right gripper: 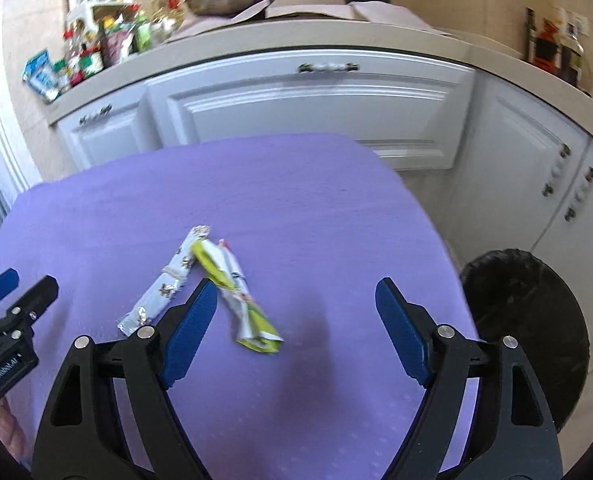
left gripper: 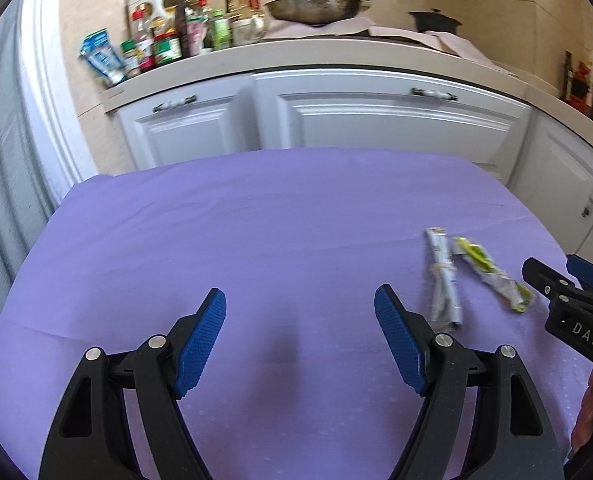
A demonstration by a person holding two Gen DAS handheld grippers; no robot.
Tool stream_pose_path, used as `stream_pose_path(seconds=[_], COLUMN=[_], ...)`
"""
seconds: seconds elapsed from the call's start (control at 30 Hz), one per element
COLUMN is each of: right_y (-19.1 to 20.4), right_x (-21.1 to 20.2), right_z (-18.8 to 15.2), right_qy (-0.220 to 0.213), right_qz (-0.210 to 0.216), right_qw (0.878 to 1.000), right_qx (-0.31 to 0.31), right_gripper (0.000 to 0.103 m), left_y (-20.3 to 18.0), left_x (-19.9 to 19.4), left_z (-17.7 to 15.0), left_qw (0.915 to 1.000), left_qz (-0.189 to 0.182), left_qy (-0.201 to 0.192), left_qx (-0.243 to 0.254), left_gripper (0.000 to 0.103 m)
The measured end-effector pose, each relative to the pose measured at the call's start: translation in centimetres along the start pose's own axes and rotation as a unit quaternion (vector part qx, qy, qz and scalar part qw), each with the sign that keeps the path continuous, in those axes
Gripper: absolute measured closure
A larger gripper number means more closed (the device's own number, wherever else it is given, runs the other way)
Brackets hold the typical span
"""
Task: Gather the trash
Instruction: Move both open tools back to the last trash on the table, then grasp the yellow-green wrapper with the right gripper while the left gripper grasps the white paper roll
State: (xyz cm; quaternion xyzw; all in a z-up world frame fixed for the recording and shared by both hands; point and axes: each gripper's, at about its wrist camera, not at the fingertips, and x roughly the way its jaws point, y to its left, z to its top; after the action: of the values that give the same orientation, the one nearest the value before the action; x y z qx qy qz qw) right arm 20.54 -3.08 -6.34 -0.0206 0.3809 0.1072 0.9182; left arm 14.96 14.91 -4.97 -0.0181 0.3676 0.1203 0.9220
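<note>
Both grippers, left gripper (left gripper: 300, 340) and right gripper (right gripper: 296, 330), hover with fingers released over the purple surface (left gripper: 256, 220). Two wrappers, silver wrapper (right gripper: 164, 284) and green wrapper (right gripper: 236, 292), lie at eleven o'clock, bare cloth beyond. Only the right view shows the black bin (right gripper: 524, 328) past the three-o'clock edge.

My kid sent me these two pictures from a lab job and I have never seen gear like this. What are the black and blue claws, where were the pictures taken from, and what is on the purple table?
The claws are two hand-held grippers; a person carries one in each hand. Each has a camera looking along its two blue-padded fingers, so one picture comes from the left gripper and the other from the right gripper. Both stand open and hold nothing. On the purple tablecloth lie two empty snack wrappers, touching at their far ends: a silver wrapper and a green wrapper. A black bin stands on the floor beside the table. Behind is a kitchen counter with bottles and a pan.
</note>
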Motion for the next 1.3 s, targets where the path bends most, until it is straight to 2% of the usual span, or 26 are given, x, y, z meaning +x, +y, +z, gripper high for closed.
stream_pose_path(seconds=[0.13, 0.17, 0.23, 0.37, 0.53, 0.6, 1.1, 1.3], right_y=[1.3, 1.5, 1.7, 1.8, 1.8, 1.6, -2.3, -4.2], right_x=[1.5, 1.8, 2.6, 3.6, 4.1, 4.0, 1.4, 0.9], right_z=[0.3, 0.4, 0.5, 0.4, 0.4, 0.3, -0.5, -0.9], right_qy=[0.016, 0.021, 0.033, 0.053, 0.062, 0.061, 0.031, 0.027], right_qz=[-0.002, -0.003, -0.003, -0.003, -0.002, -0.001, -0.019, -0.021], right_qw=[1.0, 1.0, 0.999, 0.998, 0.998, 0.998, 0.999, 0.999], right_qx=[-0.016, -0.019, -0.023, -0.027, -0.032, -0.029, 0.015, 0.033], right_gripper=[0.027, 0.032, 0.035, 0.048, 0.066, 0.084, 0.085, 0.085], left_y=[1.3, 1.6, 1.9, 2.0, 1.2, 0.7, -4.9, -7.2], left_x=[0.4, 0.5, 0.7, 0.9, 0.9, 0.9, 0.4, 1.2], left_z=[-0.1, -0.1, -0.1, -0.2, -0.2, -0.1, 0.9, 0.7], left_qw=[0.9999, 0.9999, 0.9998, 0.9998, 0.9998, 0.9997, 0.9975, 0.9961], left_qz=[0.006, 0.006, 0.006, 0.0, -0.014, -0.019, -0.065, -0.072], left_qy=[0.006, 0.007, 0.009, 0.011, 0.012, 0.012, 0.001, 0.007], left_qx=[-0.011, -0.013, -0.017, -0.019, -0.012, -0.009, 0.027, 0.052], left_gripper=[0.029, 0.029, 0.029, 0.029, 0.029, 0.028, 0.027, 0.027])
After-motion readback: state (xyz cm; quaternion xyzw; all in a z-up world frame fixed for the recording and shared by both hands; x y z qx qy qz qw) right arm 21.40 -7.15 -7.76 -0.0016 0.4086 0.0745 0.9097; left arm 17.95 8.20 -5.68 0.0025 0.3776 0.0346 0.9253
